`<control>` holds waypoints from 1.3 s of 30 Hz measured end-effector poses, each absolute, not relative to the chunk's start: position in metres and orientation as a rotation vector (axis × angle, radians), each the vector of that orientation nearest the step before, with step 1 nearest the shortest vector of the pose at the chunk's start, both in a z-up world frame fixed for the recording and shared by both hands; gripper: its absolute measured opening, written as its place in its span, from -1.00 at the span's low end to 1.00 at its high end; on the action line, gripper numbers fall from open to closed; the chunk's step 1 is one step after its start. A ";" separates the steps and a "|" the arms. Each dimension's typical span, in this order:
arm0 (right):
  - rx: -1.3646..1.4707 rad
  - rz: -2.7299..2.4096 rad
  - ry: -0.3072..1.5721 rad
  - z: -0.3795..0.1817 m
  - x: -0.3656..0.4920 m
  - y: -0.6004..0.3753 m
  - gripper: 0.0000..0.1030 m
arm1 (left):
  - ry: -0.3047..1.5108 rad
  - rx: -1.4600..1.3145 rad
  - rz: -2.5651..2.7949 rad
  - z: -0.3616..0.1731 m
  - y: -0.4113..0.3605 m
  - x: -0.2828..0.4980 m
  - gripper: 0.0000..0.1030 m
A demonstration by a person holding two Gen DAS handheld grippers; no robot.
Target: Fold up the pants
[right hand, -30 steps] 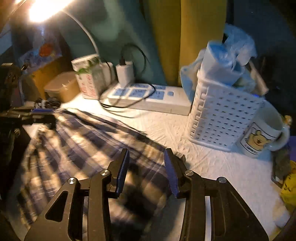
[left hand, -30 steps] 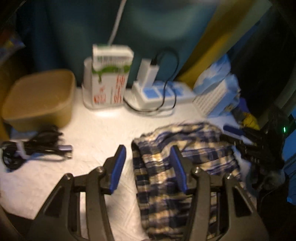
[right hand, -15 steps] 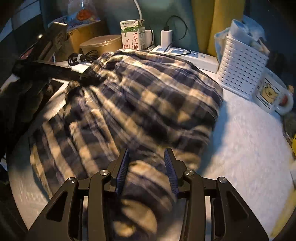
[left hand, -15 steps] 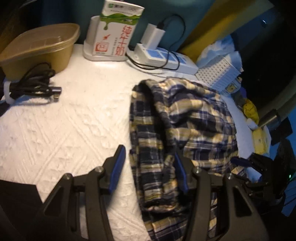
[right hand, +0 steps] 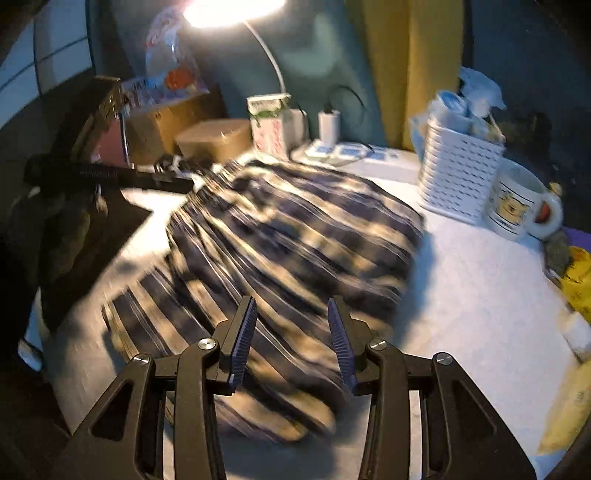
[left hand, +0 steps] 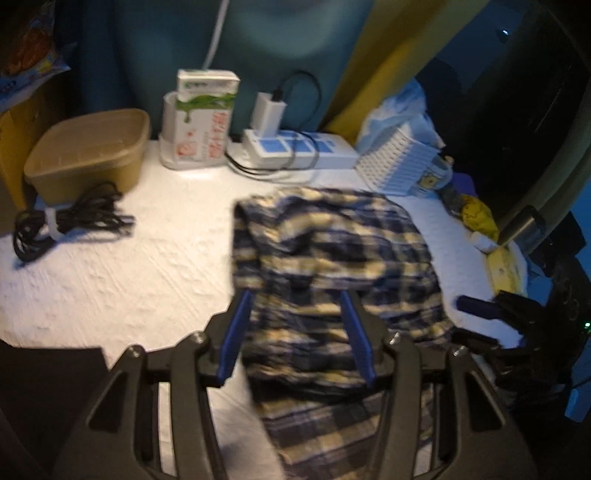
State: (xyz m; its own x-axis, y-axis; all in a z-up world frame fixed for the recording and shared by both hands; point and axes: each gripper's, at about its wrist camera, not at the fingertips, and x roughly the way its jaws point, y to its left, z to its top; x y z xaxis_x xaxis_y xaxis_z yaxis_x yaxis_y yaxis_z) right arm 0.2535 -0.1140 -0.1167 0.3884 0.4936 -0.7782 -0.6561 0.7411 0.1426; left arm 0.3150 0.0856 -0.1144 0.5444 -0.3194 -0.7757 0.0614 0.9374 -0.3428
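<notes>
The plaid pants [left hand: 332,266] are lying in a bunched heap on the white textured tabletop [left hand: 122,280], roughly mid-table, navy and cream checks, with one layer flopped over another that sticks out toward me at 6 o'clock. In the right wrist view the same pants [right hand: 291,236] fill the middle, blurry from motion.

My left gripper [left hand: 297,336] is spread wide, blue pads on either side of the near part of the heap, nothing pinched as far as I can see. My right gripper [right hand: 291,341] is also spread apart, sitting over the near edge of the fabric, not clamped on anything. From the left camera I can spot the right gripper off at 4 o'clock, dark and hard to read.

Around the pants, going by the left wrist view: a bundled black cable [left hand: 66,221] at 9 o'clock, well apart from the cloth. A tan plastic tub [left hand: 88,155] sits at 10 o'clock behind the cable. A milk carton [left hand: 203,118] stands upright at 11 o'clock, and just beside it a white power strip [left hand: 299,151] with a charger [left hand: 269,114] plugged in at 12. A white perforated basket [left hand: 399,166] is at 1 o'clock, near the far corner of the pants.

The right wrist view adds a cartoon mug [right hand: 517,199] just beside the basket, and a lit desk lamp [right hand: 232,9] up at 12 o'clock.
</notes>
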 end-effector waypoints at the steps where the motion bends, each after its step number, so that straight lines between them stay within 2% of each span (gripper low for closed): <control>1: -0.205 0.733 0.927 -0.122 0.257 -0.107 -0.18 | 0.985 -0.278 -0.240 -0.119 0.079 0.312 0.01; 7: -0.275 0.704 0.992 -0.159 0.237 -0.102 -0.19 | 1.028 -0.249 -0.198 -0.146 0.066 0.306 0.01; 14: -0.313 0.717 0.990 -0.155 0.214 -0.121 -0.19 | 1.017 -0.266 -0.175 -0.149 0.072 0.292 0.01; 22: -0.328 0.743 1.007 -0.129 0.211 -0.147 -0.18 | 1.001 -0.296 -0.112 -0.130 0.114 0.290 0.01; 26: -0.267 0.683 0.910 -0.099 0.240 -0.161 -0.16 | 0.930 -0.257 -0.144 -0.111 0.110 0.317 0.01; 30: -0.224 0.606 0.869 -0.095 0.283 -0.154 -0.14 | 0.908 -0.205 -0.154 -0.114 0.095 0.362 0.01; 39: -0.169 0.533 0.966 -0.145 0.369 -0.124 -0.14 | 1.014 -0.238 -0.121 -0.162 0.103 0.417 0.01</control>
